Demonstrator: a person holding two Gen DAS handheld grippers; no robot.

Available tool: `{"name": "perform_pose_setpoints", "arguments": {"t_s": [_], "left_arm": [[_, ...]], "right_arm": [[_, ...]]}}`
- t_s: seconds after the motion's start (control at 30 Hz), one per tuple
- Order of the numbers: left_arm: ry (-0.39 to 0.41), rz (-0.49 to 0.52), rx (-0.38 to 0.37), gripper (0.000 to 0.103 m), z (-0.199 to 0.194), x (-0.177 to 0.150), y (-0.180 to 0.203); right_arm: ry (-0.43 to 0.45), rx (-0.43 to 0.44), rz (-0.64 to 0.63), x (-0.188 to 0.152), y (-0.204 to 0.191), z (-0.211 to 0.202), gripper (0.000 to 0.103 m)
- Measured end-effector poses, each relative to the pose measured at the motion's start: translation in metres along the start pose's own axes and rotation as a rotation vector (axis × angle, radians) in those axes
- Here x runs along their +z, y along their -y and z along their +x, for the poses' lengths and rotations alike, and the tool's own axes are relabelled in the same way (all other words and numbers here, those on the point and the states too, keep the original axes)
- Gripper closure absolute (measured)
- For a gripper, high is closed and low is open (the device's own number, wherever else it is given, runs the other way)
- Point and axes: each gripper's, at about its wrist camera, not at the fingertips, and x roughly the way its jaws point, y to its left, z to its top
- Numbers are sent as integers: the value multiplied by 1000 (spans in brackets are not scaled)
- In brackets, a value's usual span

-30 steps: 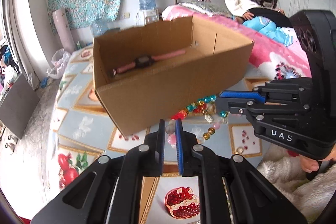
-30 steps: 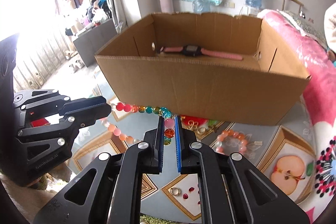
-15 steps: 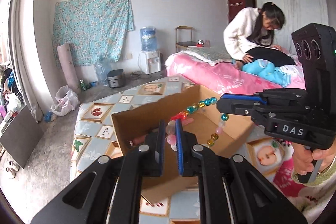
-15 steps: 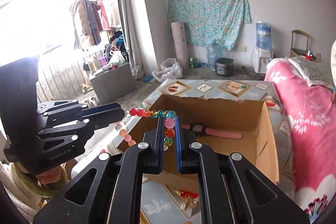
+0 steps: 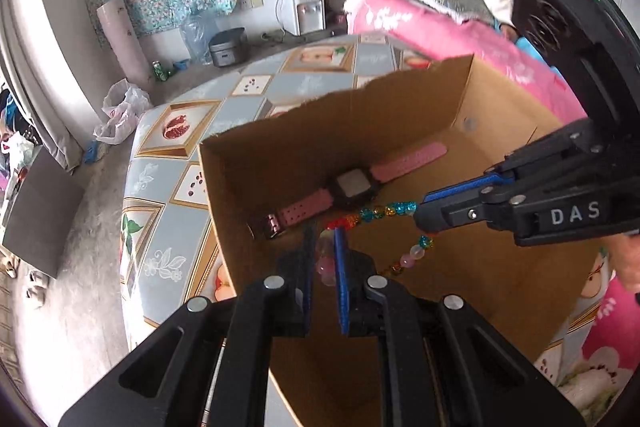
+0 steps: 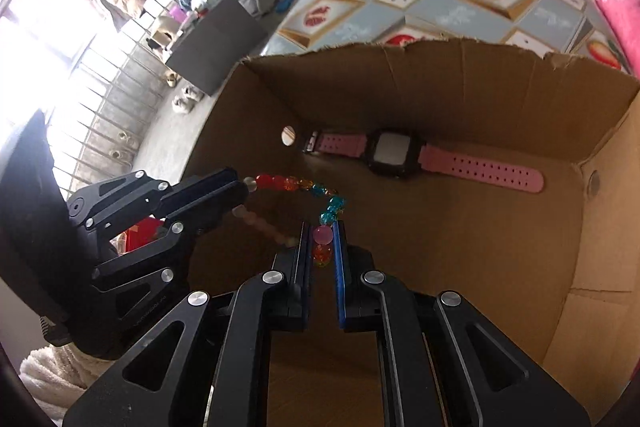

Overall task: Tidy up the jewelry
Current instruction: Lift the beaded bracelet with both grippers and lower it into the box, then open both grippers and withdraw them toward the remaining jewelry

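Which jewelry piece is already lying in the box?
The pink watch, flat on the cardboard box floor. The beaded bracelet hangs between both hand-held grippers.

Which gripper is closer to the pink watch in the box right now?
Left, though only slightly. The left gripper pinches the bead necklace just short of the watch buckle end. The right gripper holds the necklace's other end a bit farther back from the watch face.

You can read "DAS" in white capitals on the black body of your right gripper [image 5: 424,219]. Small raised lettering on your left gripper [image 6: 240,197] is possibly a brand, but it's too blurred to read.
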Motion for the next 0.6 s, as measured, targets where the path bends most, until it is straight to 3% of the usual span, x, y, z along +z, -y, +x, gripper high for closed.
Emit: {"name": "perform_pose_setpoints", "arguments": {"t_s": [0.2, 0.37, 0.43, 0.6], "left_arm": [[-62, 42, 38, 93, 18, -1, 3], [-57, 40, 51, 93, 17, 2, 0], [-39, 28, 57, 92, 12, 3, -3], [42, -1, 61, 79, -14, 3, -7]], "right_arm": [[-72, -7, 25, 13, 7, 19, 95], [-59, 5, 38, 16, 10, 20, 92], [-45, 15, 41, 15, 10, 16, 91], [30, 35, 38, 2, 8, -13, 85]]}}
